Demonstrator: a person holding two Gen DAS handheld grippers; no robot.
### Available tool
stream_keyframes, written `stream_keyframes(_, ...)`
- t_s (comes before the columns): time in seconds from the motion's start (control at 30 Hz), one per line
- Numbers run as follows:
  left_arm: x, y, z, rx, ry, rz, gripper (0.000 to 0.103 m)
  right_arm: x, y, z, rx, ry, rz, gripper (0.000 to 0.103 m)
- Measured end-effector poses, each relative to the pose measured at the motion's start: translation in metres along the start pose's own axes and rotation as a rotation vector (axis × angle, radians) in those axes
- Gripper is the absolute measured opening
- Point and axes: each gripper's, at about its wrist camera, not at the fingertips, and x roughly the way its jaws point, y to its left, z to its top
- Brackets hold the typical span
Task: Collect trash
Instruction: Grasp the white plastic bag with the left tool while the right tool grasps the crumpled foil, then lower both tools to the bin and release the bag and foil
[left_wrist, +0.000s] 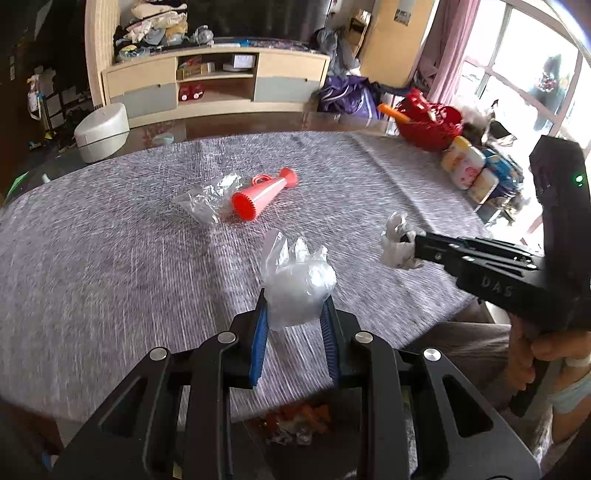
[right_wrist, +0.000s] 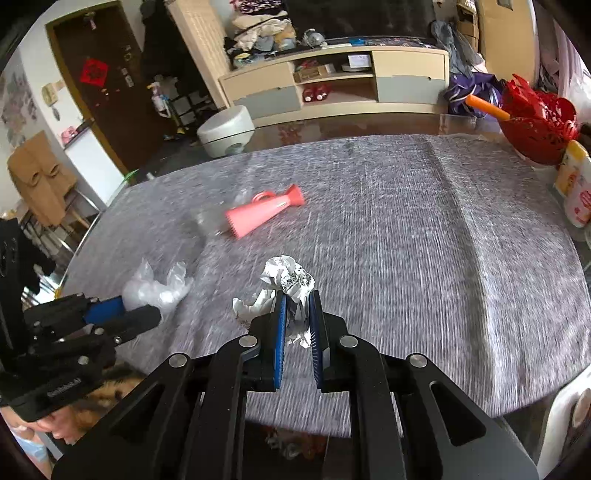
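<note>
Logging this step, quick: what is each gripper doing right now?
Left gripper: shut on a clear plastic bag, lifted off the table.
Right gripper: shut on a crumpled paper ball, also held above the table.

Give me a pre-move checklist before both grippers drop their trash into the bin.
1. Left gripper shut on the clear plastic bag: ok.
2. Right gripper shut on the crumpled paper: ok.
3. Both pieces lifted off the grey tablecloth: ok, each hangs near the table's near edge.
4. Grippers apart from each other: ok.
5. Bin below the table edge: cannot tell; only some mixed scraps show between the fingers.
6. Table finished: not ok; a clear wrapper lies beside the pink horn toy.
</note>
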Motion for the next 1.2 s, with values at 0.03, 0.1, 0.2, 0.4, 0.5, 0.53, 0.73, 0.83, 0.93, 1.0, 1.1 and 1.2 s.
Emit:
stream_keyframes(0.03,-0.007,-0.003,-0.004,-0.001,-0.007,-0.002,0.025,-0.004,0.003,-0.004,-0.002,-0.001,0.002,0.014)
stream_keyframes(0.1,-0.021,-0.008,-0.017,-0.004,-0.018,0.0,0.025,-0.015,0.007,-0.014,-0.007,-0.003,0.006,0.014)
stream_keyframes(0.2,-0.035,-0.013,-0.033,-0.006,-0.023,0.005,0.025,-0.027,0.011,-0.03,-0.012,-0.003,0.011,0.014)
stream_keyframes(0.4,-0.043,-0.021,-0.072,-0.022,0.006,0.003,0.025,-0.033,0.018,-0.068,-0.027,0.032,0.015,0.014)
stream_keyframes(0.5,-0.033,-0.019,-0.096,-0.047,0.046,0.005,0.025,-0.026,0.019,-0.088,-0.018,0.069,0.021,0.014)
stream_keyframes(0.53,-0.03,-0.018,-0.104,-0.055,0.06,0.003,0.025,-0.022,0.018,-0.095,-0.011,0.084,0.027,0.014)
stream_keyframes(0.73,0.001,-0.018,-0.145,-0.09,0.138,-0.003,0.025,0.005,0.018,-0.133,0.025,0.18,0.067,0.014)
stream_keyframes(0.83,0.018,-0.017,-0.167,-0.113,0.181,-0.014,0.025,0.02,0.02,-0.147,0.01,0.21,0.048,0.014)
stream_keyframes(0.93,0.034,-0.014,-0.184,-0.135,0.224,-0.014,0.025,0.036,0.019,-0.162,0.012,0.243,0.019,0.014)
stream_keyframes(1.0,0.042,-0.013,-0.191,-0.138,0.25,-0.01,0.025,0.049,0.016,-0.172,0.028,0.274,0.013,0.014)
stream_keyframes(1.1,0.052,-0.01,-0.199,-0.139,0.284,-0.005,0.025,0.061,0.013,-0.181,0.04,0.304,0.009,0.014)
stream_keyframes(1.2,0.058,-0.009,-0.204,-0.138,0.306,-0.005,0.025,0.066,0.012,-0.184,0.045,0.317,0.004,0.016)
